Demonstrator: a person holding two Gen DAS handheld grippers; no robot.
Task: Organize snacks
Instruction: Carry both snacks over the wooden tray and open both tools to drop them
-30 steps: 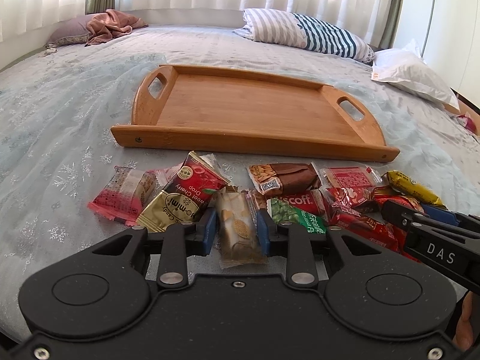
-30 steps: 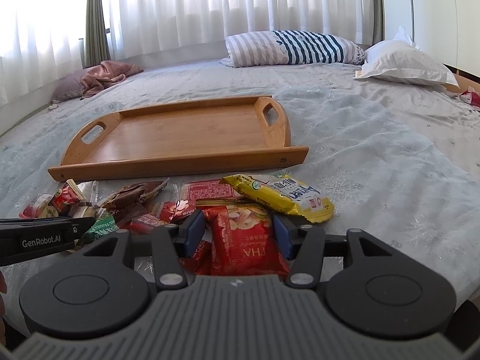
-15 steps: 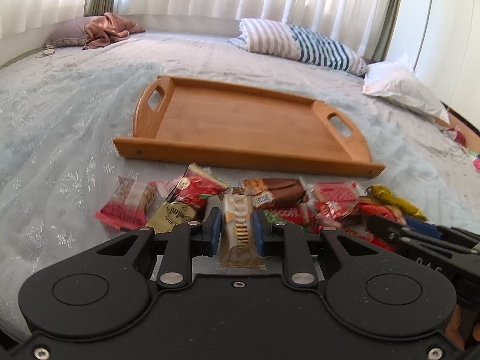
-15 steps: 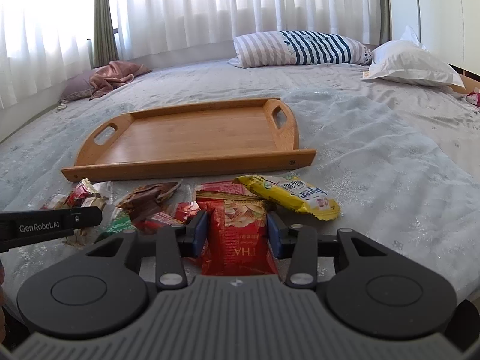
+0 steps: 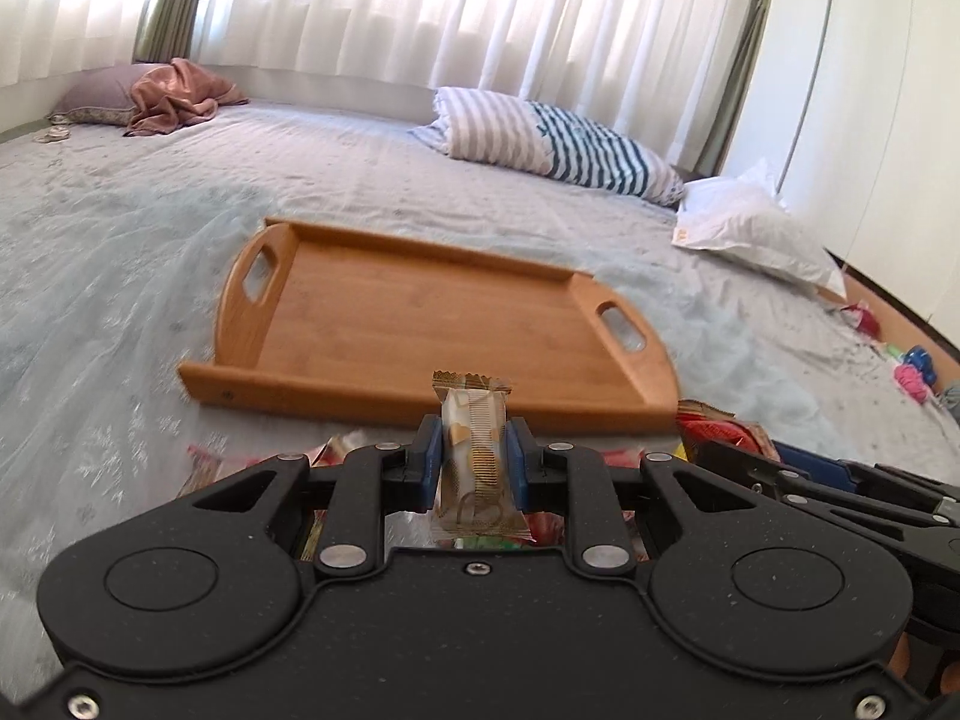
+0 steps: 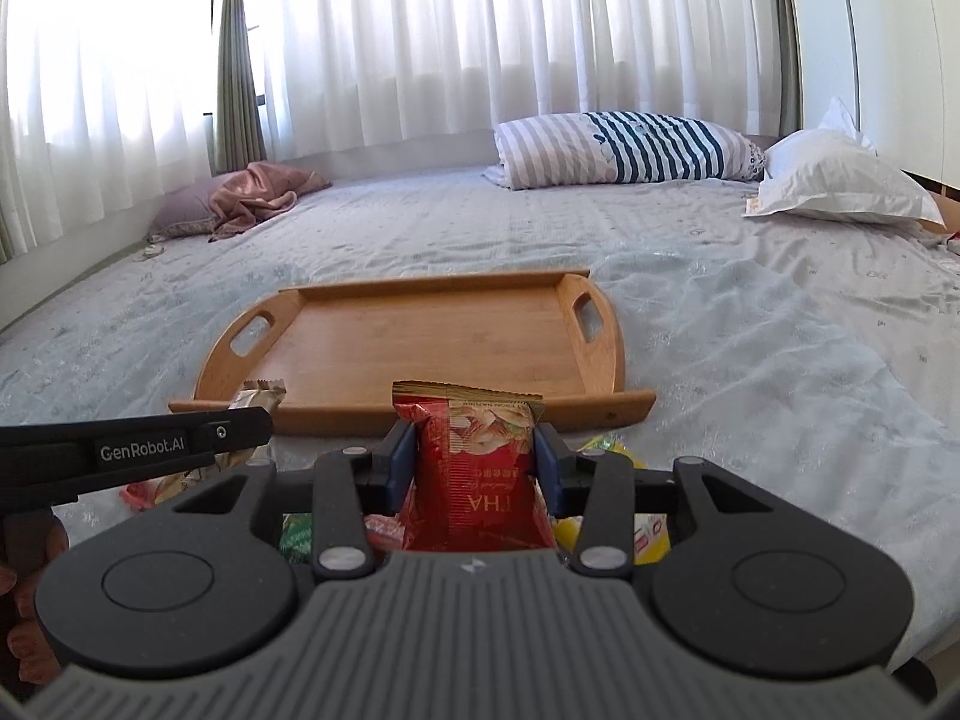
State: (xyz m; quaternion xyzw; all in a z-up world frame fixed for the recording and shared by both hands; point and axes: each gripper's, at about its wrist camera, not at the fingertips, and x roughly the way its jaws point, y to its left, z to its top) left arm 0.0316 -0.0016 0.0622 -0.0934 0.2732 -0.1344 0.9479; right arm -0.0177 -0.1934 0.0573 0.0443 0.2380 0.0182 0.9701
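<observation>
Left hand-held gripper (image 5: pixel 472 450) clamps a gold-and-white wafer packet (image 5: pixel 476 468); right hand-held gripper (image 6: pixel 474 456) clamps a red snack bag (image 6: pixel 474 480), both above the snack pile (image 6: pixel 600 516) before the wooden tray (image 5: pixel 420 312) on the bed (image 5: pixel 120 276).

The left gripper (image 5: pixel 474 468) had a speckled black body with two round caps, silver pivot screws and blue-padded fingers (image 5: pixel 427 462). The right gripper (image 6: pixel 474 468) had a ribbed grey housing, black linkages and blue pads; "GenRobot.AI" was printed white on the left gripper's side.
</observation>
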